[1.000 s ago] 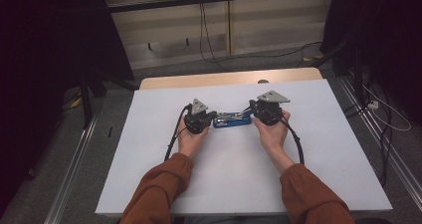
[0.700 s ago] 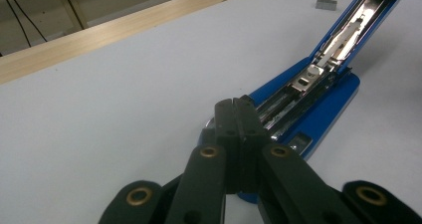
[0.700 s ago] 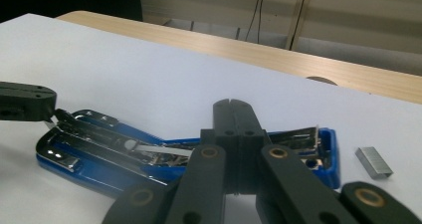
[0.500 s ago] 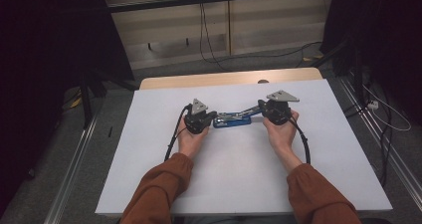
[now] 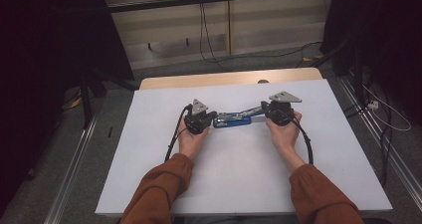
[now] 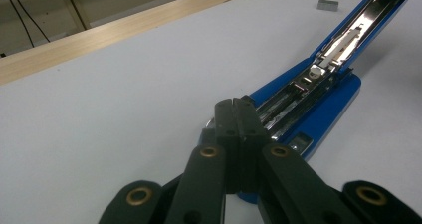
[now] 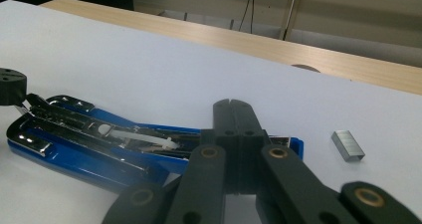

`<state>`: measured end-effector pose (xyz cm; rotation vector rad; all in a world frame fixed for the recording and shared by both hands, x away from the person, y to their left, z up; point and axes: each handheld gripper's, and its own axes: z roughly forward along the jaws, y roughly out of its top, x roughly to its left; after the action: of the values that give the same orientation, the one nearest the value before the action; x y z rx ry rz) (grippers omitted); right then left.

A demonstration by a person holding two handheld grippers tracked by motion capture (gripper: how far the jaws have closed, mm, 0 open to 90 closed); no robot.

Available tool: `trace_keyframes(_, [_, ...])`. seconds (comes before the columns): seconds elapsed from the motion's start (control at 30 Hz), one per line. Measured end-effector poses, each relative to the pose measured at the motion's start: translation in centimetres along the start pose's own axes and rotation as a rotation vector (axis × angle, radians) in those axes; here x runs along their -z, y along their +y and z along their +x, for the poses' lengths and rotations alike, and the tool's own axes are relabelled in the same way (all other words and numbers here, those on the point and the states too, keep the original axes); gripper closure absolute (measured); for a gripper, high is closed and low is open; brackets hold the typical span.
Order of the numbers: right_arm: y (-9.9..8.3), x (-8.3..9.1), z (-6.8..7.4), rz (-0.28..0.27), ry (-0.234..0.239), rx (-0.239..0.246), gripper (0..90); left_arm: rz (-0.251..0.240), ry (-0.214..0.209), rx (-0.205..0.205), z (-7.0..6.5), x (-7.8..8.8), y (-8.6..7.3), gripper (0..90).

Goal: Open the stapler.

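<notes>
stapler (image 5: 234,119) sits mid-table on the white sheet (image 5: 239,184), between the two hands, hinged open: blue base flat, top arm swung up and out to the right with the chrome staple channel (image 6: 343,40) exposed.

left gripper (image 6: 237,107) jaws are clenched tight together, tips resting down on the base end, nothing visibly pinched between the pads. looks like it's just pinning the base. right gripper (image 7: 233,109) is likewise closed, tips at the far end of the lifted arm; can't tell if it actually grips the arm or only props it.

loose block of staples (image 7: 348,145) lies on the sheet just beside the right gripper, not loaded yet by the look of it.

risks as i see it:
- the pin is tip contact only, so a sideways tug could skid the base on the smooth sheet.
- if the right tips slip off, the arm may snap shut.
- staple block is small and brittle; a hard squeeze could break it or flick it away.
- cable (image 5: 306,144) near the right wrist could drag across it.
</notes>
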<state>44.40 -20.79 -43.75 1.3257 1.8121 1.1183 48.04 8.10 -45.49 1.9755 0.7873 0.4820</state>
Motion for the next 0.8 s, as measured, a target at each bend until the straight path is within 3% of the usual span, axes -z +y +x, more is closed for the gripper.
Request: trace_keyframes(0.8, [-0.82,-0.33,-0.65,0.034,-0.006,0.011,90.0,0.000,0.006,0.013,-0.07,-0.04,0.08,90.0])
